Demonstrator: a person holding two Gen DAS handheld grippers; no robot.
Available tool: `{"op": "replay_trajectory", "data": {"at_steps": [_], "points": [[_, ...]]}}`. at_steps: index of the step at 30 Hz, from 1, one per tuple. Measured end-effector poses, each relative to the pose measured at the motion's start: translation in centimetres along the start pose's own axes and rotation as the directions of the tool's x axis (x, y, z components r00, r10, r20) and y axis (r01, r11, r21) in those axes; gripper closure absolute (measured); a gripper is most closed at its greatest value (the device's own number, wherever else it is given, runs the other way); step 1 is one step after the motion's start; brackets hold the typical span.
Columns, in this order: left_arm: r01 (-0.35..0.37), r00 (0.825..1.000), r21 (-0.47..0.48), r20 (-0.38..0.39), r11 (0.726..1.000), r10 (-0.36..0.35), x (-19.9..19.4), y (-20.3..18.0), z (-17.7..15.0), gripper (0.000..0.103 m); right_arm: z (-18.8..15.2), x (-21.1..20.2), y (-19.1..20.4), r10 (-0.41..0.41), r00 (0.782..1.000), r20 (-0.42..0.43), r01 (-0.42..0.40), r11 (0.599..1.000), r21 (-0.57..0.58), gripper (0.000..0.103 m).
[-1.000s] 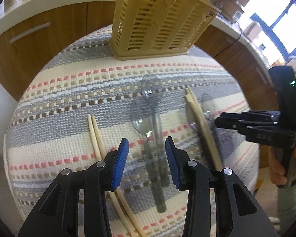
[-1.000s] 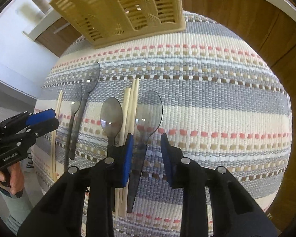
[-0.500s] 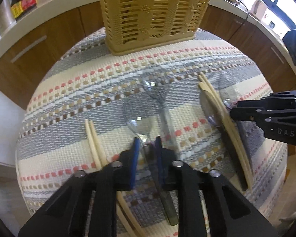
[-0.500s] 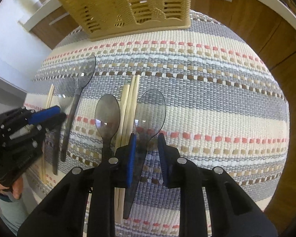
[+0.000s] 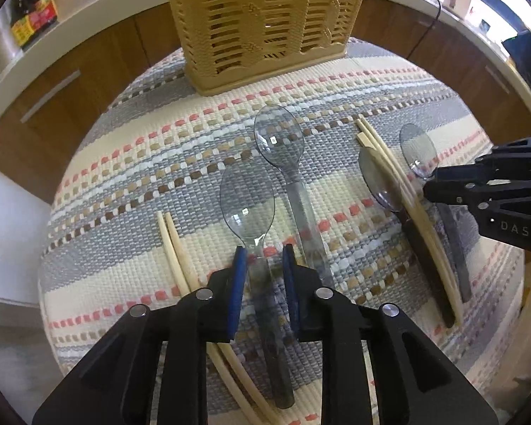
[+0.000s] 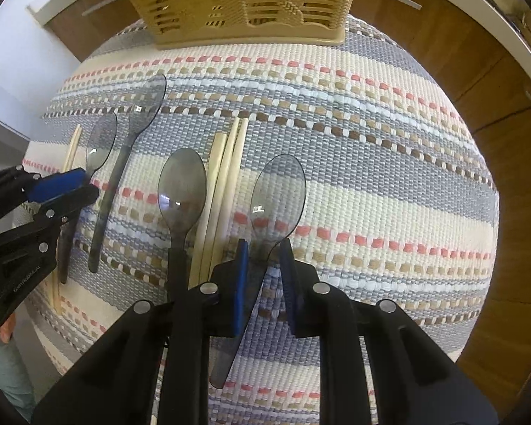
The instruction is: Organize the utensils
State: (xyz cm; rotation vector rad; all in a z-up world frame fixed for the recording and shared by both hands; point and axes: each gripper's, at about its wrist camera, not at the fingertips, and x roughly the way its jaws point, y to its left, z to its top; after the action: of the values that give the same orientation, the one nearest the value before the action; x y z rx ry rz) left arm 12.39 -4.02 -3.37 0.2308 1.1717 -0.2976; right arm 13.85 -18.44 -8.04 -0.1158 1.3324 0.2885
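Several smoky clear plastic spoons and pairs of pale chopsticks lie on a striped woven mat (image 5: 336, 81). My left gripper (image 5: 263, 251) points down, shut on the neck of the left clear spoon (image 5: 247, 198). A longer spoon (image 5: 279, 138) lies just to its right and chopsticks (image 5: 175, 248) to its left. My right gripper (image 6: 263, 248) is closing around the neck of the rightmost spoon (image 6: 278, 198); a thin gap still shows beside its pads. A darker spoon (image 6: 182, 187) and chopsticks (image 6: 226, 177) lie to the left of it.
A tan slotted utensil basket (image 5: 265, 17) stands at the mat's far edge, also the basket (image 6: 244, 0) in the right wrist view. Wooden cabinet fronts and a white counter curve behind. A person's hand holds each gripper at the table's sides.
The left jaws came together on the spoon's neck. The right jaws narrowed around their spoon. Both grippers dropped closer to the mat and tilted more towards the basket.
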Motion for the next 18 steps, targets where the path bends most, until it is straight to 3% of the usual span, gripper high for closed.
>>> {"op": "replay_trajectory", "data": {"at_steps": [4, 9, 14, 18], "points": [[-0.013, 0.999, -0.009, 0.030, 1.000, 0.013, -0.1, -0.6, 0.0, 0.093, -0.2, -0.5, 0.6, -0.003, 0.999, 0.042, 0.004, 1.000, -0.013, 0.101], [0.024, 0.992, -0.038, 0.128, 0.999, -0.019, -2.4, -0.6, 0.5, 0.093, -0.3, -2.3, 0.2, 0.020, 0.993, 0.118, -0.019, 1.000, -0.009, 0.101], [0.047, 0.964, -0.039, 0.263, 0.998, -0.036, -6.8, -0.6, 1.3, 0.093, 0.1, -4.9, -0.1, 0.056, 0.976, 0.209, -0.053, 0.998, -0.018, 0.101], [0.066, 0.930, -0.042, 0.364, 0.997, -0.047, -10.1, -0.7, 1.9, 0.093, 0.0, -7.4, -0.9, 0.100, 0.951, 0.293, -0.096, 0.995, -0.028, 0.102]]}}
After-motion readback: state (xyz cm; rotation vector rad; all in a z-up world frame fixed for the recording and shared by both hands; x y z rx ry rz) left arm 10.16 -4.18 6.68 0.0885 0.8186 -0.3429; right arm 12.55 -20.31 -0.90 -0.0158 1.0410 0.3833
